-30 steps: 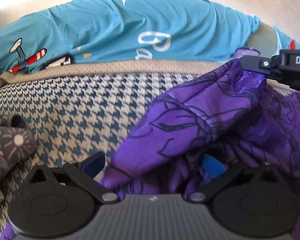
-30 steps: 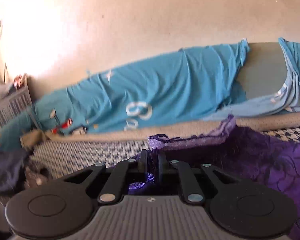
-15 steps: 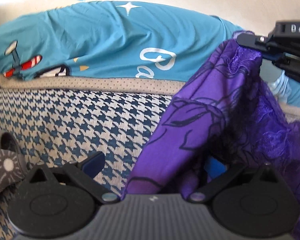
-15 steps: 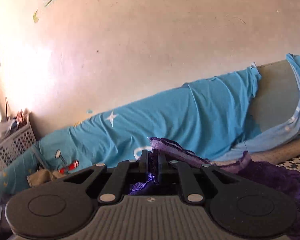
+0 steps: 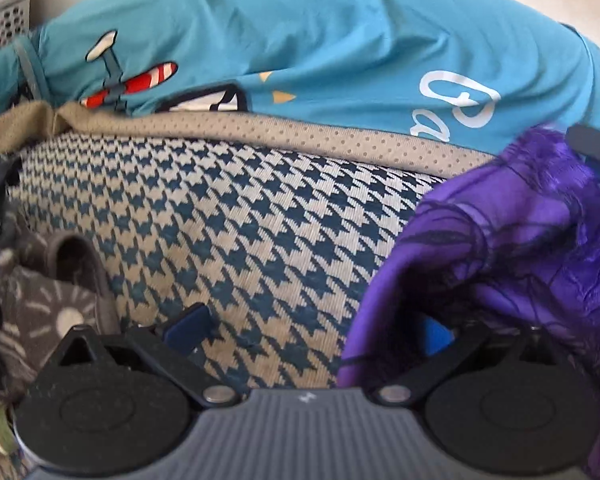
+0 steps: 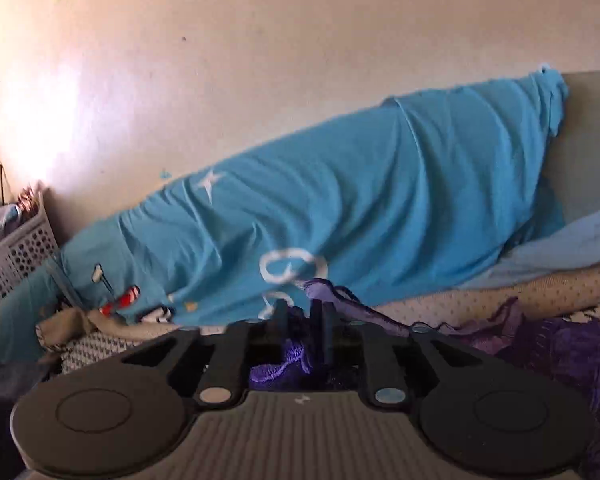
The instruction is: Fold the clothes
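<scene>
A purple patterned garment [image 5: 512, 240] lies bunched on the houndstooth seat [image 5: 220, 216], with its top edge raised at the right. My left gripper [image 5: 312, 332] is open just above the seat. The garment drapes over its right finger, and the left pad [image 5: 188, 328] is bare. The right gripper [image 5: 596, 148] shows at the right edge, beside the raised lace edge. In the right wrist view, the right gripper [image 6: 300, 320] has its jaws opening. A fold of the purple garment [image 6: 284, 360] lies loose in the narrow gap and over the right finger.
A teal printed sheet [image 5: 340, 48] covers the backrest behind a tan dotted border [image 5: 300, 132]. A grey patterned garment [image 5: 40, 304] lies at the seat's left end. A perforated laundry basket [image 6: 16, 252] stands by the wall at far left.
The right gripper came down with the lace edge and its jaws parted a little. In the left wrist view the purple garment slid toward the right, uncovering more houndstooth seat.
</scene>
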Demonstrator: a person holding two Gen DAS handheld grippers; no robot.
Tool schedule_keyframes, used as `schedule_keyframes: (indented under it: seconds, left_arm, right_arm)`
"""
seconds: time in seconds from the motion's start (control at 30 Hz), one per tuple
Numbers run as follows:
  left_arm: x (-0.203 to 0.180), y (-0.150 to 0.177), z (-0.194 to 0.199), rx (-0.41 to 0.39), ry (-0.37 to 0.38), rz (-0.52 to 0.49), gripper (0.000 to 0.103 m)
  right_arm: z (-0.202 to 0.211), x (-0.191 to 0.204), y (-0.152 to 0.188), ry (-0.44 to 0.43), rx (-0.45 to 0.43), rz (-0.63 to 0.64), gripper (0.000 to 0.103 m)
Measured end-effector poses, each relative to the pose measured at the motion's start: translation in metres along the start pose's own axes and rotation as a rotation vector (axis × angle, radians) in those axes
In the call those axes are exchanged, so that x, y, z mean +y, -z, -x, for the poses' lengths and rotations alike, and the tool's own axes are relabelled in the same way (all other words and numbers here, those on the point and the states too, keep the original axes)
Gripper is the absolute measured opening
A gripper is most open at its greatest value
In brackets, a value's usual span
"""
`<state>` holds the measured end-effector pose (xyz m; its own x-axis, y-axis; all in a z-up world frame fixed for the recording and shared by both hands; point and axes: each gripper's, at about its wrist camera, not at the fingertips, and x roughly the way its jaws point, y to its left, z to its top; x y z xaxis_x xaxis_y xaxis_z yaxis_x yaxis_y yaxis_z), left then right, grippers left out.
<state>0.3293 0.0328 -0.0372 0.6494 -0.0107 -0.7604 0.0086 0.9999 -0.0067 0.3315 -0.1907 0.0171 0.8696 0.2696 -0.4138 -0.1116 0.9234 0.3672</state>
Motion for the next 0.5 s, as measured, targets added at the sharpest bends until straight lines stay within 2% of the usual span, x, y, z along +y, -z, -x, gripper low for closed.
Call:
schedule_keyframes:
  seconds: [0.03, 0.13, 0.2, 0.33, 0.4, 0.5]
  left_arm:
    - [0.000, 0.000, 0.001, -0.004, -0.006, -0.002, 0.103]
    - [0.000, -0.001, 0.005, -0.035, -0.010, 0.006, 0.103]
    - [0.001, -0.003, 0.012, -0.070, -0.013, 0.006, 0.103]
    - [0.001, -0.006, 0.022, -0.128, -0.017, -0.003, 0.103]
    - [0.000, -0.005, 0.021, -0.128, -0.011, -0.007, 0.103]
    - [-0.003, -0.004, 0.020, -0.134, -0.018, -0.022, 0.103]
  right_arm:
    - [0.003, -0.002, -0.002, -0.007, -0.001, -0.003, 0.032]
    - [0.013, -0.009, -0.010, -0.014, -0.007, 0.009, 0.033]
    - [0.022, -0.013, -0.018, 0.018, -0.021, 0.059, 0.034]
    - [0.040, -0.041, -0.027, 0.139, -0.029, 0.161, 0.038]
    - [0.046, -0.060, -0.024, 0.221, -0.020, 0.221, 0.041]
    - [0.050, -0.096, -0.017, 0.286, 0.022, 0.241, 0.043]
